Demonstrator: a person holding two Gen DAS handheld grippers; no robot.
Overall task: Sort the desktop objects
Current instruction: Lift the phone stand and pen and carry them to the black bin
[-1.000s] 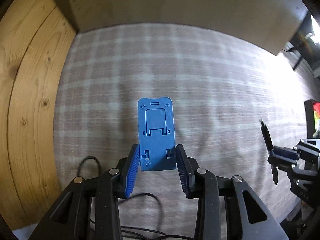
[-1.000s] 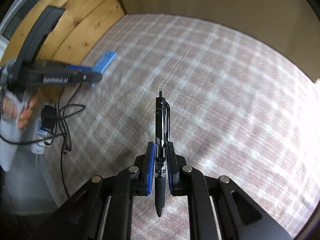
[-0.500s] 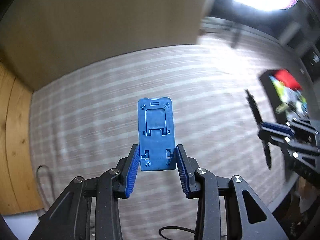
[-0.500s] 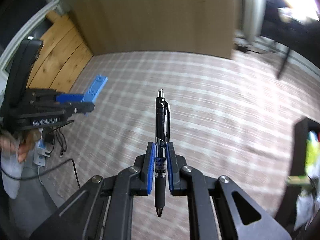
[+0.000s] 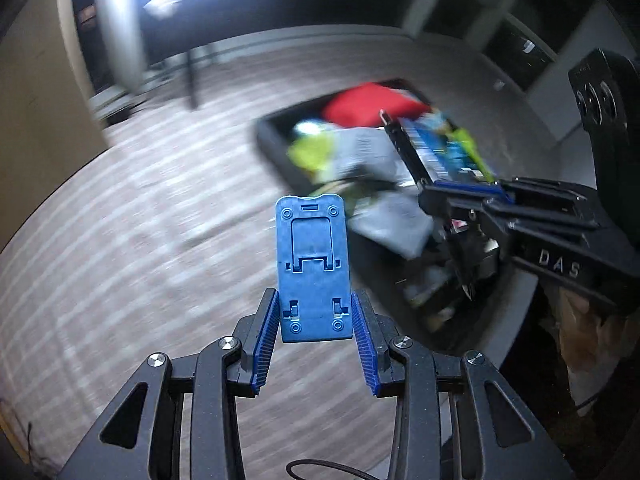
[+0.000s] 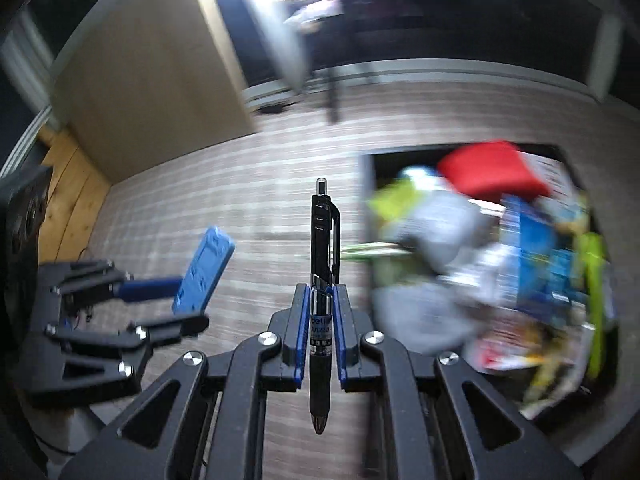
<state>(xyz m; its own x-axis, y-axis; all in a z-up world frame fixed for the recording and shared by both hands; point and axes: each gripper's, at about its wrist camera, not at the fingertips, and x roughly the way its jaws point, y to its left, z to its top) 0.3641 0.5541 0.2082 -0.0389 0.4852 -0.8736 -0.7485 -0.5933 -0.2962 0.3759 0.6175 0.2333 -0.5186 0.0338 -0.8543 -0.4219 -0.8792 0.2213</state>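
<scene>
Checked grey-brown woven tablecloth (image 5: 120,240) covers the desk. Dark rectangular bin (image 6: 368,184) on its right side, crammed with blurred stuff: red pouch (image 6: 492,172), yellow-green and blue packets. Left gripper (image 5: 316,316) clamped on flat blue plastic phone stand (image 5: 314,264), held above the cloth beside the bin. Right gripper (image 6: 322,312) clamped on black click pen (image 6: 323,264), tip pointing back at the camera, just left of the bin.

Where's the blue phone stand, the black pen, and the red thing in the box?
blue phone stand (image 5: 313,268), left wrist view, middle of its back.
black pen (image 6: 322,240), right wrist view, upper barrel.
red thing (image 6: 490,174), right wrist view, its middle.
</scene>
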